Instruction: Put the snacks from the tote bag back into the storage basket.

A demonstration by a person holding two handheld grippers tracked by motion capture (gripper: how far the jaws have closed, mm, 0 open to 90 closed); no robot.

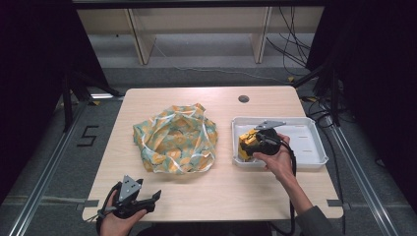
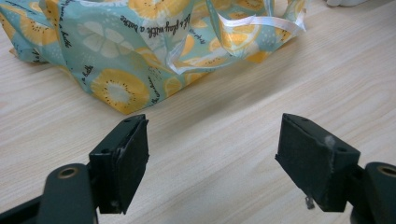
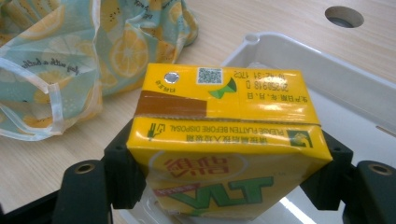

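The right gripper [image 1: 252, 142], right of centre in the high view, has its black jaws clamped on the two sides of a yellow rectangular drink carton [image 3: 224, 140] with a foil-sealed straw hole on top. The carton sits at the left end of a shallow white plastic tray [image 1: 307, 147], right at the tray's near-left corner; whether it has lifted clear of the tray floor cannot be told. The rest of the tray looks bare. To the tray's left, at the centre of the frame, a soft teal fabric bag printed with yellow citrus slices [image 1: 174, 138] lies slumped on the light wooden table [image 1: 221, 187], its white ribbon handles loose over its open mouth; nothing can be made out inside it. Judging by this layout, the carton is probably meant for the bag, so the work seems to be at an early stage: the grasp is made, while the carry and the drop into the bag remain. The left gripper [image 1: 132, 199] waits at the lower left of the high view, its jaws spread wide over bare wood with nothing between them, just short of the bag's near edge.
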